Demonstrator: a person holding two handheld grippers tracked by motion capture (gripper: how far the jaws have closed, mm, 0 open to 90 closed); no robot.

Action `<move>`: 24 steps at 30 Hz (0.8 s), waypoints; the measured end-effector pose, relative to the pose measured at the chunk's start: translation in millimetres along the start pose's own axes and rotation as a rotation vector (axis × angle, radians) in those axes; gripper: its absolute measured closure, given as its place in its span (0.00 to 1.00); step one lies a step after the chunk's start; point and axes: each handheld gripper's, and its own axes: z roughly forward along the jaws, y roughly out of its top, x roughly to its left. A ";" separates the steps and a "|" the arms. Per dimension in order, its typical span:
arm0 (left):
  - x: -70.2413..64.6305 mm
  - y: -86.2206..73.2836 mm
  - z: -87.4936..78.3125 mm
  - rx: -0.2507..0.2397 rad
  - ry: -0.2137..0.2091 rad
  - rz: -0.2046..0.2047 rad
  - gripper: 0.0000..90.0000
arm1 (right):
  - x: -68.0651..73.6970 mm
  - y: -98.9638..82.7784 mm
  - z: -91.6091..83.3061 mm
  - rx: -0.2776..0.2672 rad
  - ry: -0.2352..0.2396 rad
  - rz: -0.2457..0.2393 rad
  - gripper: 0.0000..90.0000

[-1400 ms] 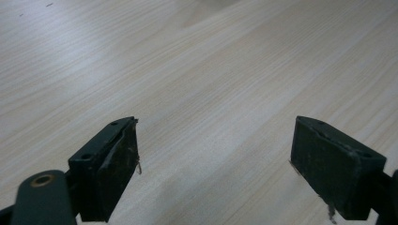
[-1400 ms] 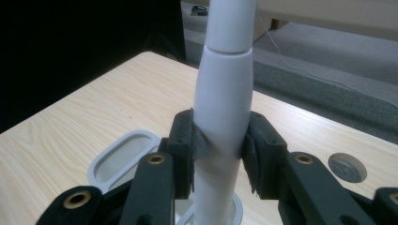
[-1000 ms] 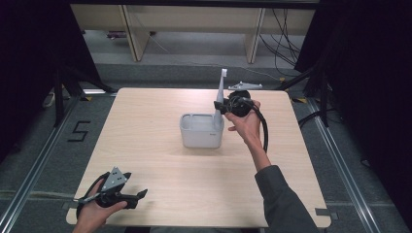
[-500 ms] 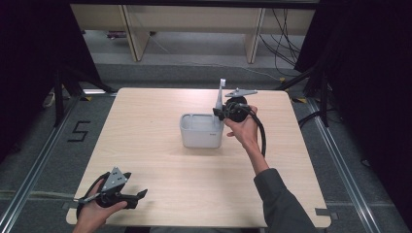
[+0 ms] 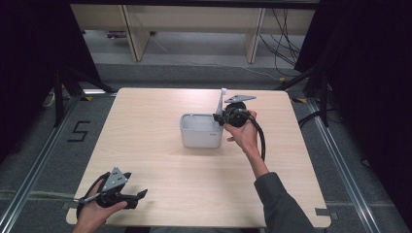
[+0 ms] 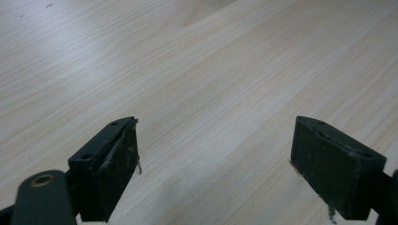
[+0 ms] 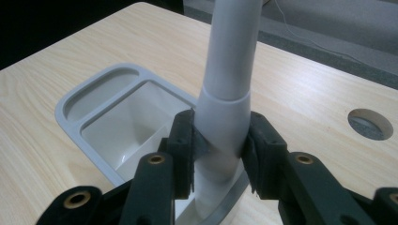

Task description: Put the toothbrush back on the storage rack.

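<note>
A white, tube-shaped handle (image 5: pixel 222 100) stands nearly upright at the right end of a pale grey container (image 5: pixel 200 137) in the middle of the table. My right gripper (image 5: pixel 219 118) is shut on the handle's thicker lower part (image 7: pixel 222 123), with a jaw on each side. The handle's foot dips into the container's larger compartment (image 7: pixel 136 125); a shallow smaller compartment (image 7: pixel 99 93) lies beyond it. My left gripper (image 5: pixel 141 195) hovers low over the table's front left corner. It is open, with bare wood between its jaws (image 6: pixel 216 164).
The wooden table (image 5: pixel 145 121) has a round hole (image 7: pixel 370 123) to the right of the container. A floor mark "5" (image 5: pixel 78 131) lies left of the table. Shelf legs (image 5: pixel 131 34) and cables (image 5: pixel 286 29) stand beyond its far edge.
My right gripper has come down and toward the container with the handle, which now stands more upright with its foot in the container. The left gripper has stayed still.
</note>
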 end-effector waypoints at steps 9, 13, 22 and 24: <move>-0.2 0.0 -0.1 -0.001 0.000 0.002 0.17 | 0.3 -5.9 3.0 0.016 0.005 0.010 0.74; -0.1 0.0 -0.4 0.003 0.001 0.004 0.17 | -1.4 -5.8 4.5 0.005 -0.002 -0.031 0.74; -0.7 -0.1 0.7 -0.005 -0.003 -0.008 0.17 | 0.5 -4.9 2.5 -0.004 0.006 0.015 0.73; -0.1 -0.3 0.3 -0.003 -0.003 0.002 0.17 | -1.8 -4.5 1.5 -0.020 -0.006 -0.005 0.69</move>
